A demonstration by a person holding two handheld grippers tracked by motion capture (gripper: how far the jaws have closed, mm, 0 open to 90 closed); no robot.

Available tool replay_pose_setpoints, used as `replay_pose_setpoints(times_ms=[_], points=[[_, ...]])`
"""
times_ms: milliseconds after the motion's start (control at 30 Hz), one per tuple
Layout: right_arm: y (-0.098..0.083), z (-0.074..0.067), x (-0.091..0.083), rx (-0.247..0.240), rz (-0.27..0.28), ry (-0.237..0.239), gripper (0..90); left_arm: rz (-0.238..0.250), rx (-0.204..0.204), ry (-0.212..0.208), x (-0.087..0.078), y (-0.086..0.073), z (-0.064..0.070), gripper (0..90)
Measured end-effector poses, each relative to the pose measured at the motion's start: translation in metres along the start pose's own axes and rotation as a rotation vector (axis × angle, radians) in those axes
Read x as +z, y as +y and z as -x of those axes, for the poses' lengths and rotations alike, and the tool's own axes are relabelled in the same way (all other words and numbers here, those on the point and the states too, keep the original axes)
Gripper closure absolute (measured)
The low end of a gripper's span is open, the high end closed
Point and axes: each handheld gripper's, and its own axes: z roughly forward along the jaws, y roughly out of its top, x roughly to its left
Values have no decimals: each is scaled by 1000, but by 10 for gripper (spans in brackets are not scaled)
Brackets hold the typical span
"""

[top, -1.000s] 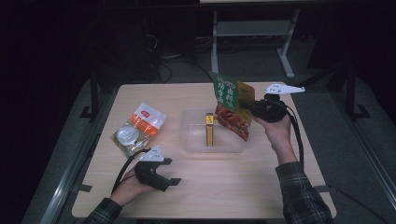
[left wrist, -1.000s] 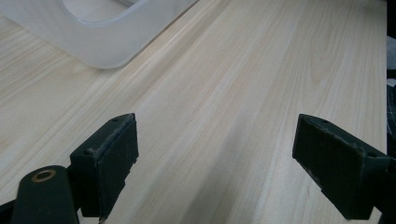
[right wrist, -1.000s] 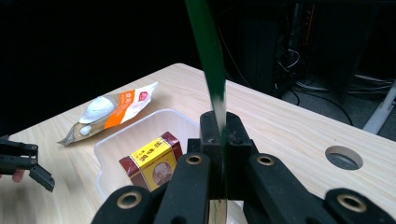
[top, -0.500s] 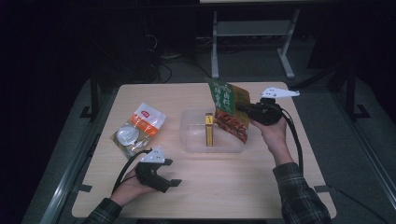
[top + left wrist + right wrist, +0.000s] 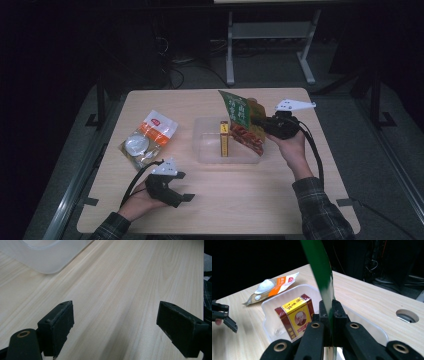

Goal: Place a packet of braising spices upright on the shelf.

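Right gripper [image 5: 257, 120] is clamped on the thin edge of a green snack bag [image 5: 241, 122], holding it tilted over the clear plastic container [image 5: 210, 150] at the middle of the table [image 5: 260, 200], where a red-and-yellow box [image 5: 295, 315] already stands. With so slim a pinch, the bag could slip or catch the container's far rim and knock the box over. Left gripper [image 5: 177, 192] rests wide apart and empty near the front edge; an orange-and-white packet [image 5: 147, 137] lies toward the left edge.

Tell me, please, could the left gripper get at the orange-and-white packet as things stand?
Probably yes: the left gripper rests open on the table, and the orange-and-white packet lies just beyond it with bare wood between.
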Motion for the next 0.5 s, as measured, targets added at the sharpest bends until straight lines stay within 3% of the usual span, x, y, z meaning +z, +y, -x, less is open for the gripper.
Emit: replay_pose_setpoints(times_ms=[233, 500], points=[[-11, 4, -8, 18, -27, -8, 885, -14, 10, -5, 2, 0, 1, 138], [-19, 4, -18, 16, -59, -3, 853, -17, -8, -5, 2, 1, 2, 139]])
